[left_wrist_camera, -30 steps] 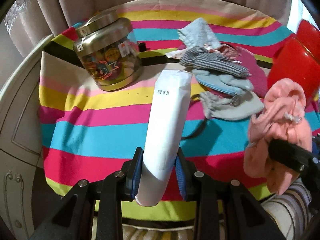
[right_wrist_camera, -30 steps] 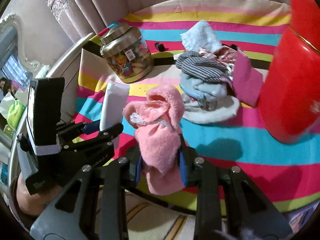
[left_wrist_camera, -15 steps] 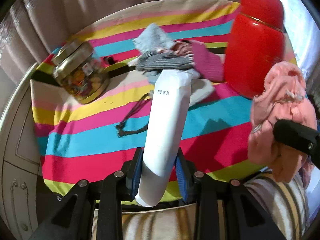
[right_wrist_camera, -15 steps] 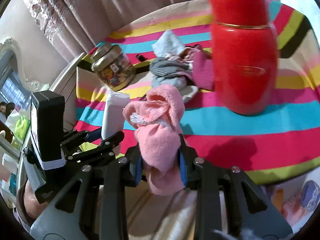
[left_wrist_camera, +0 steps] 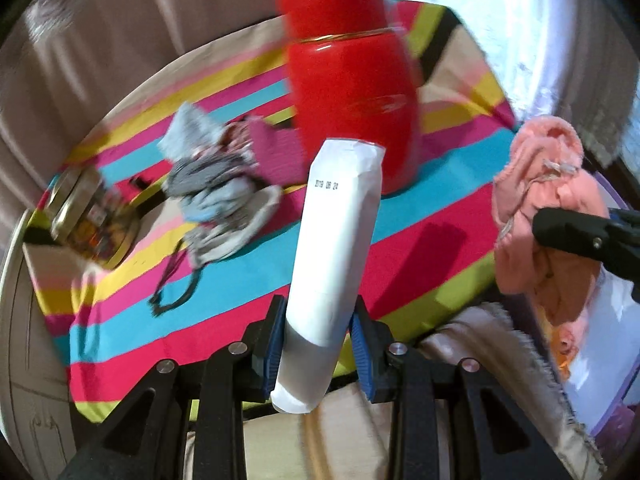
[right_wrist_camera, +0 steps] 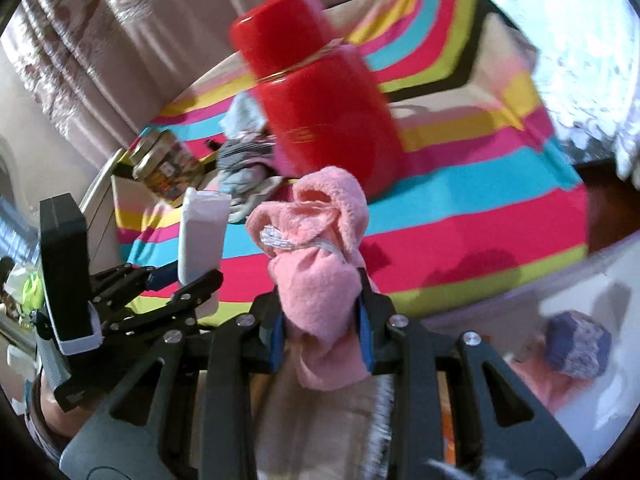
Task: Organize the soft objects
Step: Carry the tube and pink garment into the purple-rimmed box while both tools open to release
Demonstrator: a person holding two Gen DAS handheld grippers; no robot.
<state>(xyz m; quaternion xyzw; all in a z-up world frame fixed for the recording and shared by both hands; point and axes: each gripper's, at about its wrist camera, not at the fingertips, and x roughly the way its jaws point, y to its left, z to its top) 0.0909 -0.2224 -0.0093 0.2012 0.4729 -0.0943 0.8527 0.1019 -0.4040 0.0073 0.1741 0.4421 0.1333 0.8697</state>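
Since your right gripper (right_wrist_camera: pixel 322 342) clamps the limp pink cloth (right_wrist_camera: pixel 320 264) mid-bunch and left gripper (left_wrist_camera: pixel 318 344) pinches the squashy white tube (left_wrist_camera: pixel 334 256) low, right of the flask (left_wrist_camera: pixel 352 92), expect sag.

This is a home, most likely a living room or a bedroom. The bench (left_wrist_camera: pixel 224 300) is covered with a bright striped cloth (right_wrist_camera: pixel 460 216), the kind used on a family table. A big red thermos (left_wrist_camera: pixel 352 92) stands on the cloth. Left of the thermos lies a heap of small clothes (left_wrist_camera: pixel 216 188), and further left is a glass jar (left_wrist_camera: pixel 92 224) with a gold lid, full of colourful sweets or snacks. Behind the thermos hang long beige curtains (left_wrist_camera: pixel 120 40), and light comes through a lace curtain (right_wrist_camera: pixel 560 20) to its right. Left of the jar, a cream furniture panel (left_wrist_camera: pixel 24 340) with carved mouldings is visible.
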